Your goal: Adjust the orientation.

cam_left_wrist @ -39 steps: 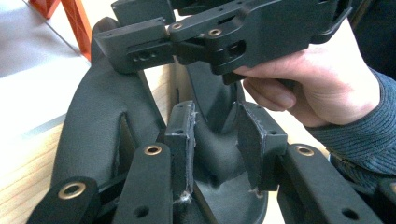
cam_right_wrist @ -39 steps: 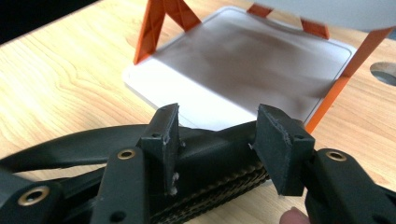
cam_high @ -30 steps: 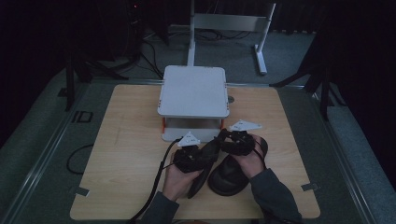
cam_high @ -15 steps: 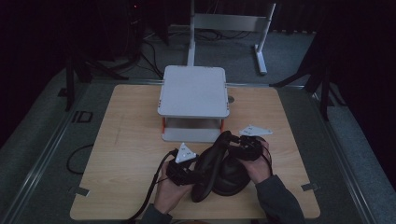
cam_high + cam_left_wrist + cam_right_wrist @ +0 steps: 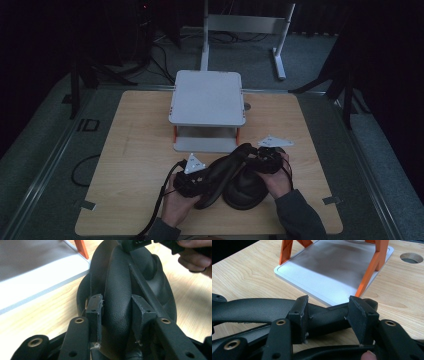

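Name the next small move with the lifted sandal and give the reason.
Probably lift it a little higher toward the white stand. The left gripper, whose jaws have just been closing, pinches one end of the sandal; the right gripper clamps its other end. It hangs tilted across the second sandal on the table, with the stand just behind.
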A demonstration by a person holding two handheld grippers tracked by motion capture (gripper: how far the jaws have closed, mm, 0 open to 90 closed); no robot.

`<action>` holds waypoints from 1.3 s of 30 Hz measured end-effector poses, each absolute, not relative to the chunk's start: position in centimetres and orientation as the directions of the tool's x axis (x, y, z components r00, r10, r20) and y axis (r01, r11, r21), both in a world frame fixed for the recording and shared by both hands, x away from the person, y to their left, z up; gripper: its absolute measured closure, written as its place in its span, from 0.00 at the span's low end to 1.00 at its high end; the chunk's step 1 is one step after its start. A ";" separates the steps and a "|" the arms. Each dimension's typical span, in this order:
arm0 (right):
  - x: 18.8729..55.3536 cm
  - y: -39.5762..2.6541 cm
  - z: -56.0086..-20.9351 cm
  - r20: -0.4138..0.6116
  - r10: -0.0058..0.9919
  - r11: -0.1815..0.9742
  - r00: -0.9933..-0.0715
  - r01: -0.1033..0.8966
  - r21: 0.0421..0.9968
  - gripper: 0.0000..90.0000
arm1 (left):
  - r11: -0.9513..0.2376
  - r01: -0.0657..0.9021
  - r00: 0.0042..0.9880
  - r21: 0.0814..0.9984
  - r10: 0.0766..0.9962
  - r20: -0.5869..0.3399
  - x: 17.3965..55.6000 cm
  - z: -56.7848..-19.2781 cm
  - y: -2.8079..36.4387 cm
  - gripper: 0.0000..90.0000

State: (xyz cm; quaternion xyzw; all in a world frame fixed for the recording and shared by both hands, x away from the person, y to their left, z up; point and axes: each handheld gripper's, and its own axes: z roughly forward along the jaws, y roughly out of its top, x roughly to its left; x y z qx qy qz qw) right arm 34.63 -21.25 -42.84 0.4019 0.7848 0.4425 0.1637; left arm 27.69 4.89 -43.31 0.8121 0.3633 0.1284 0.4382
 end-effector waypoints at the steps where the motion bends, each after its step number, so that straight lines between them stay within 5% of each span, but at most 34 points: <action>1: 34.6 -21.3 -42.8 0.098 0.775 0.286 -0.625 0.485 0.826 0.57 | -0.368 0.466 0.707 0.805 0.702 -0.089 27.7 -43.2 4.8 0.73; 11: 34.3 -21.7 -42.5 0.094 0.772 0.289 -0.629 0.478 0.829 0.56 | -0.414 0.391 0.689 0.822 0.723 0.036 28.9 -40.6 6.4 0.76; 19: 34.1 -23.0 -42.9 0.101 0.785 0.280 -0.612 0.495 0.823 0.55 | -0.374 0.434 0.723 0.820 0.688 -0.068 28.9 -41.9 8.0 0.66; 39: 32.6 -23.9 -45.7 0.091 0.741 0.399 -0.665 0.545 0.737 0.59 | -0.362 0.477 0.705 0.801 0.702 -0.102 28.1 -44.0 8.6 0.56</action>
